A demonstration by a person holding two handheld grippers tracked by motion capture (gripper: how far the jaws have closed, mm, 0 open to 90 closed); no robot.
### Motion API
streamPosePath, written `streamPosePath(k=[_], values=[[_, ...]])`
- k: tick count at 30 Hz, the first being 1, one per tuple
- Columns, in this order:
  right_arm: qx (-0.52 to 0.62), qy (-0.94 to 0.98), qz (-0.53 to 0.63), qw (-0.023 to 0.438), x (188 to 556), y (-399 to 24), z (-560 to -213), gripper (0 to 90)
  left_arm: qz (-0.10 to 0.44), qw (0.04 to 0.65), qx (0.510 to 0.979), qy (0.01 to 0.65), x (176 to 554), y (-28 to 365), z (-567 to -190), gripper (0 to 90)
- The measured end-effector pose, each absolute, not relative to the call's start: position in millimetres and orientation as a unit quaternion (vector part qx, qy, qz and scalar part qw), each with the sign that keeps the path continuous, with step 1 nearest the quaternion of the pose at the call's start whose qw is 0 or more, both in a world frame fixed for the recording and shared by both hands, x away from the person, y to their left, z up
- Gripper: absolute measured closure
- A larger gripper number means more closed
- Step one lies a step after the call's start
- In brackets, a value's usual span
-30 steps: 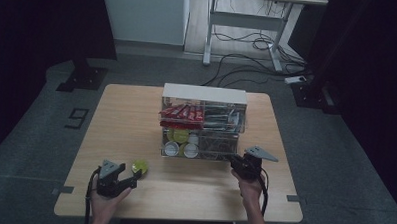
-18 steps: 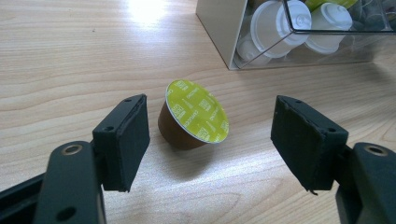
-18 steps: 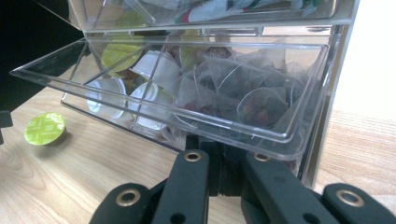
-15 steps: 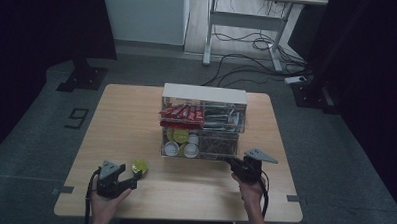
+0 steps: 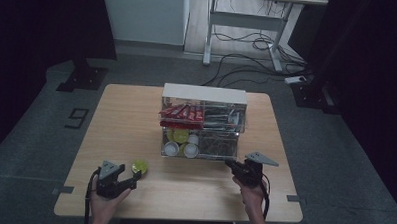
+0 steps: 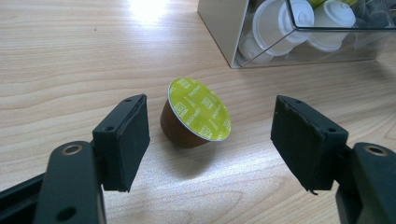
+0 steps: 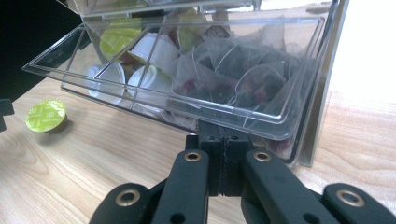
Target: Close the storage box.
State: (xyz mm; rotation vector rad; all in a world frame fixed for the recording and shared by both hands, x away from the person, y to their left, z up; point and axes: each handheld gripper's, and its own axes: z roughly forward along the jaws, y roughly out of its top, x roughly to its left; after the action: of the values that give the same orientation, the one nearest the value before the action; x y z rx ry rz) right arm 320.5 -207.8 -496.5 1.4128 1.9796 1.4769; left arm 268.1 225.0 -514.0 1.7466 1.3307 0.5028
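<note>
One coffee capsule (image 6: 196, 113), green foil lid, brown body, lies tilted on the table (image 5: 131, 119) between the wide-open jaws of my left gripper (image 5: 134, 179); neither pad touches it. At about one o'clock from it stands one clear organiser box (image 5: 204, 121): red packets above, white and green capsules plus tea bags below. I count three white capsules (image 6: 299, 18) through its near corner in the left gripper view. My right gripper (image 7: 223, 154), jaws shut together, sits under the tilted clear flap (image 7: 187, 74), at about three o'clock from the capsule.

Green-lidded brown capsule (image 6: 196, 114) tipped on table, apparently unheld.
</note>
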Motion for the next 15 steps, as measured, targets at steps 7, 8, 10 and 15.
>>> streamPosePath(k=[7,8,10,15], values=[[0.495,0.692,0.506,0.141,318.3,-209.4,-500.5,88.7,0.201,0.428,0.701,0.534,268.1,225.2,-514.6,29.1],[0.495,0.694,0.504,0.14,318.3,-209.6,-501.4,88.6,0.202,0.428,0.701,0.534,268.1,225.3,-514.6,29.1],[0.497,0.696,0.5,0.138,318.3,-209.9,-502.8,88.6,0.202,0.428,0.7,0.534,268.1,225.7,-514.4,29.1],[0.499,0.699,0.494,0.136,319.5,-209.5,-505.5,88.5,0.203,0.428,0.7,0.535,267.8,226.5,-514.0,29.1]])
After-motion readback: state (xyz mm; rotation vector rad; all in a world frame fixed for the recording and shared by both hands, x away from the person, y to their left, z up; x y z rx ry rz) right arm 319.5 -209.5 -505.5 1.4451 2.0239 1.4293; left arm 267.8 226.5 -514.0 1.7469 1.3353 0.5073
